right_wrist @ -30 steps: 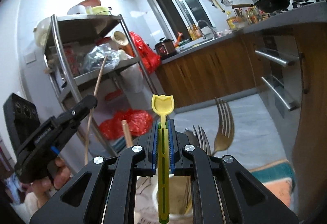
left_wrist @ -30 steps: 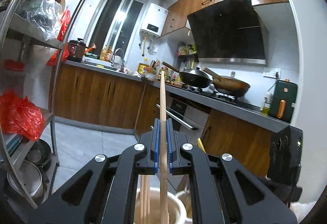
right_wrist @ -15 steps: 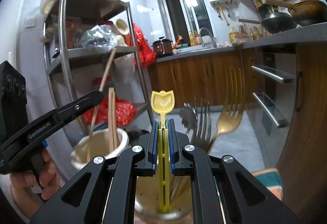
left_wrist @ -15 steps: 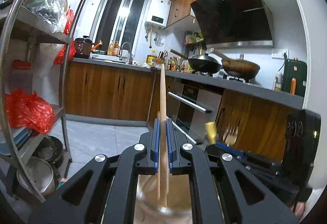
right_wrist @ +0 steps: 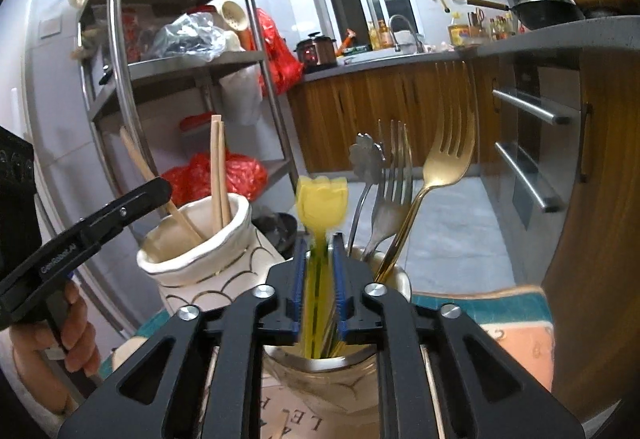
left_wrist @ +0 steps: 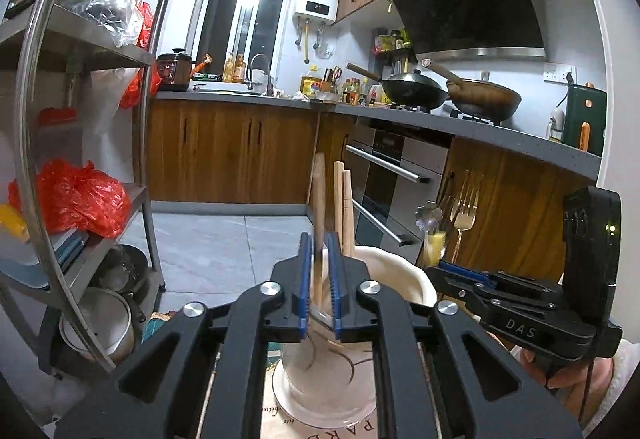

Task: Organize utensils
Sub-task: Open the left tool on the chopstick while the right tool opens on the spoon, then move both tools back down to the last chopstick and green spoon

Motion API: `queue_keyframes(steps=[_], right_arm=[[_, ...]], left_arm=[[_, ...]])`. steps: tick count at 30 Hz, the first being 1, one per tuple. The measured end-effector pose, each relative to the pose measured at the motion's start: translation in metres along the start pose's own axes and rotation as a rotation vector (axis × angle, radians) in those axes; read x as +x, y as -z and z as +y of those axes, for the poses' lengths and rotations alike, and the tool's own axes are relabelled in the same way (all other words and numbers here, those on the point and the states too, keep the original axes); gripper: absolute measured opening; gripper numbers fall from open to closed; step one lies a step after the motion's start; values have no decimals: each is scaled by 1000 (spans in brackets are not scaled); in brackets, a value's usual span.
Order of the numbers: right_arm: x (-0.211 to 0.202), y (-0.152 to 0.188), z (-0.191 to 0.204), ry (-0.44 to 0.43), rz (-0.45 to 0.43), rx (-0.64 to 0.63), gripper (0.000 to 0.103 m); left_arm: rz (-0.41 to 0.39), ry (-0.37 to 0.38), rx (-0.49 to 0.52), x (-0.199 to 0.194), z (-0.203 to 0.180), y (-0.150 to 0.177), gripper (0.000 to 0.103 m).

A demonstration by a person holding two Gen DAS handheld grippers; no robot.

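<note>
My left gripper [left_wrist: 319, 281] is open just above a white ceramic holder [left_wrist: 392, 271]; a wooden chopstick [left_wrist: 319, 199] stands loose between its fingers, beside two more chopsticks [left_wrist: 345, 199]. My right gripper [right_wrist: 319, 277] is open over a second holder [right_wrist: 320, 387]; a yellow tulip-topped utensil [right_wrist: 321, 205] stands loose between its fingers. That holder also has a silver flower-handled utensil [right_wrist: 366, 159], a silver fork [right_wrist: 394, 175] and a gold fork [right_wrist: 450, 147]. The chopstick holder [right_wrist: 200, 251] and left gripper [right_wrist: 92, 227] show at left in the right wrist view.
A steel shelf rack [left_wrist: 80, 119] with red bags [left_wrist: 76, 199] and pots stands left. Wooden cabinets and an oven with bar handles [left_wrist: 384, 167] lie behind. Both holders stand on a printed mat [right_wrist: 516, 319]. The right gripper [left_wrist: 516, 311] is at right in the left wrist view.
Both grippers lowered toward their holders and opened. The chopstick dropped into the white holder and the yellow utensil dropped into the other holder.
</note>
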State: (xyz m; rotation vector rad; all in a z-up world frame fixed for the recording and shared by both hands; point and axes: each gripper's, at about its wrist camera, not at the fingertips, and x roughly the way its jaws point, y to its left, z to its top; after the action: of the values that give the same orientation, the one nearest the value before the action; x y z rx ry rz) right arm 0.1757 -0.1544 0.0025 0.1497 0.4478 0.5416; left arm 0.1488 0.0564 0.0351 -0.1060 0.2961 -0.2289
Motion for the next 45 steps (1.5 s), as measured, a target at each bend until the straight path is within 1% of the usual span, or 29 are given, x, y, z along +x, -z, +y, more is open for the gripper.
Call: queue_keyframes(steps=[3, 5, 6, 7, 8, 9, 10, 11, 12, 13, 14, 15, 16, 17, 18, 20, 22, 30, 34, 39, 43, 45], right_arm=[[-11, -4, 5, 0, -20, -7, 25], [-22, -7, 7, 5, -39, -11, 31], [-26, -8, 7, 8, -47, -12, 33], [-33, -8, 8, 13, -56, -13, 38], [-41, -8, 8, 21, -63, -14, 48], [-48, -8, 7, 31, -72, -15, 53], [-54, -7, 7, 37, -80, -17, 62], [-62, -6, 7, 43, -90, -21, 69], [-69, -5, 7, 55, -97, -29, 74], [-75, -3, 7, 70, -100, -39, 82], [-80, -2, 7, 82, -104, -48, 86], [-84, -1, 6, 94, -107, -55, 88], [-90, 1, 6, 115, -110, -66, 93], [-95, 3, 6, 136, -113, -74, 95], [-98, 4, 5, 150, -113, -78, 96], [-105, 7, 2, 188, -101, -87, 97], [-113, 10, -2, 203, -88, -77, 97], [-136, 26, -14, 204, -38, -22, 98], [-139, 38, -11, 213, 6, -33, 98], [-133, 55, -9, 215, 83, -30, 98], [-124, 69, -5, 218, 154, -43, 98], [-118, 78, -1, 218, 192, -59, 98]], left_arm=[[1, -7, -1, -5, 0, -3, 18], [-2, -12, -1, -10, 0, -4, 24], [-5, -14, -3, -13, 1, -5, 30], [-7, -15, -5, -17, 1, -5, 36], [-9, -18, -5, -20, 2, -5, 38], [-10, -22, -6, -23, 2, -5, 43], [-8, -25, -7, -26, 3, -5, 49], [-3, -32, -9, -30, 3, -5, 53], [0, -37, -12, -33, 4, -4, 60], [0, -39, -14, -37, 4, -3, 68], [0, -41, -15, -41, 4, -2, 72], [0, -48, -13, -46, 4, -1, 83], [-3, -57, -11, -49, 3, 0, 89], [-9, -65, -10, -56, 2, 1, 91], [-13, -66, -10, -60, 1, 2, 96], [-13, -74, -10, -68, 0, 4, 97], [-6, -76, -11, -75, 0, 6, 97], [53, -87, -12, -96, -2, 24, 97], [105, -95, -19, -100, -2, 40, 97], [197, -95, -40, -99, -3, 64, 97], [246, -112, -5, -97, -9, 81, 97], [275, -112, -3, -94, -10, 88, 97]])
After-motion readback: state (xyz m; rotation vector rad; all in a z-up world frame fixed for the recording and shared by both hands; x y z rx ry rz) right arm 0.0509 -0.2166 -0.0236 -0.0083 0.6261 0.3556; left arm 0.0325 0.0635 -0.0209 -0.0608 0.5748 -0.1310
